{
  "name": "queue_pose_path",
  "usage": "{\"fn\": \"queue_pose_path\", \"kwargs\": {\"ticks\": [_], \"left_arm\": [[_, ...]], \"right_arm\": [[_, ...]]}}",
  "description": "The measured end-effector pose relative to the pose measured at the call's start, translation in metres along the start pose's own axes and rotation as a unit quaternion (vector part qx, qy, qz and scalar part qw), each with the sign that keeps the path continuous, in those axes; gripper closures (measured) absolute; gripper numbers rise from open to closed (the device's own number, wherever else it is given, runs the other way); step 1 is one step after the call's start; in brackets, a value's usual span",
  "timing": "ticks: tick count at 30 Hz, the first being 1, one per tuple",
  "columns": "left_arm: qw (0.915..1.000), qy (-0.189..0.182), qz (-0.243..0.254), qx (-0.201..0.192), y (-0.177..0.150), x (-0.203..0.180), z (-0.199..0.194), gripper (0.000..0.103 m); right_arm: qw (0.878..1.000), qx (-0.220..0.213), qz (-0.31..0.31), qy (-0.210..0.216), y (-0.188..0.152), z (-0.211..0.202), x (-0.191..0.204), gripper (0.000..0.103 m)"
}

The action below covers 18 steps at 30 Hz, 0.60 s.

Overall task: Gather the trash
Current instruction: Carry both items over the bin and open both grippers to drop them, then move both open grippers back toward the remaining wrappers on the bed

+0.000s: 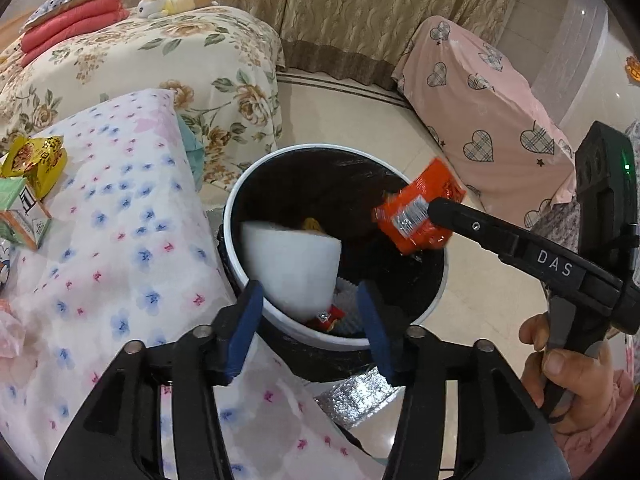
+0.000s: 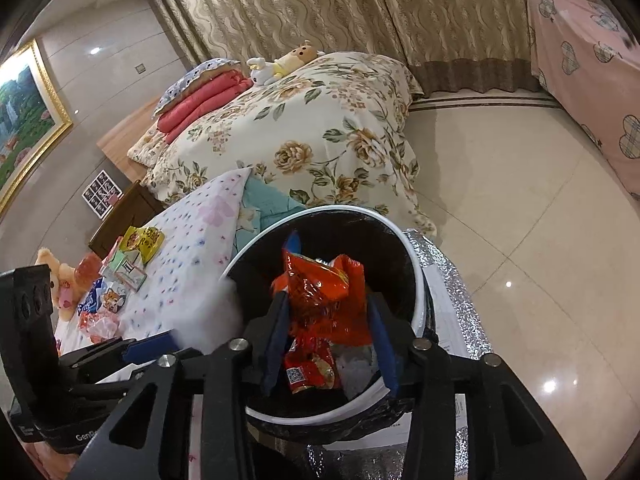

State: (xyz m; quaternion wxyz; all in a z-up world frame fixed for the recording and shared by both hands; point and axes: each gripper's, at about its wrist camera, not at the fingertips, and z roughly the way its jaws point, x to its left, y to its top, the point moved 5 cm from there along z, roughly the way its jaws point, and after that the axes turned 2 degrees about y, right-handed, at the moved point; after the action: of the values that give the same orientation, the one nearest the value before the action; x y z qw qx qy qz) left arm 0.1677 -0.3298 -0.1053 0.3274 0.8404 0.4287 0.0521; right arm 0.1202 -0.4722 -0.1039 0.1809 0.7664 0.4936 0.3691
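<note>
At left of the left wrist view, a yellow wrapper waits on the table. Centre, the left gripper hangs wide and empty over the bin. Right, the right gripper pinches an orange wrapper above the bin's mouth, apparently placed for dropping.

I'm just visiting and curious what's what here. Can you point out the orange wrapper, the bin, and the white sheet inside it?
orange wrapper (image 1: 420,208), left wrist view, on its crinkled middle.
bin (image 1: 236,204), left wrist view, on its white rim.
white sheet (image 1: 292,268), left wrist view, on its flat face.
</note>
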Motion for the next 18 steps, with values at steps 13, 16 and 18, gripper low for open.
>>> {"fn": "queue_pose_path", "kwargs": {"ticks": [13,16,18], "left_arm": [[0.9975,0.040,-0.053,-0.024,-0.039,0.036,-0.037,0.039],[0.9956,0.053,-0.069,-0.033,-0.051,0.051,-0.050,0.038],[0.9938,0.062,-0.083,-0.039,-0.059,0.062,-0.060,0.038]], "right_arm": [[1.000,-0.009,0.006,0.021,-0.010,-0.008,0.019,0.021],[0.999,-0.003,-0.004,0.034,-0.017,-0.007,0.036,0.020],[0.999,0.001,-0.010,0.043,-0.023,-0.006,0.047,0.019]]}}
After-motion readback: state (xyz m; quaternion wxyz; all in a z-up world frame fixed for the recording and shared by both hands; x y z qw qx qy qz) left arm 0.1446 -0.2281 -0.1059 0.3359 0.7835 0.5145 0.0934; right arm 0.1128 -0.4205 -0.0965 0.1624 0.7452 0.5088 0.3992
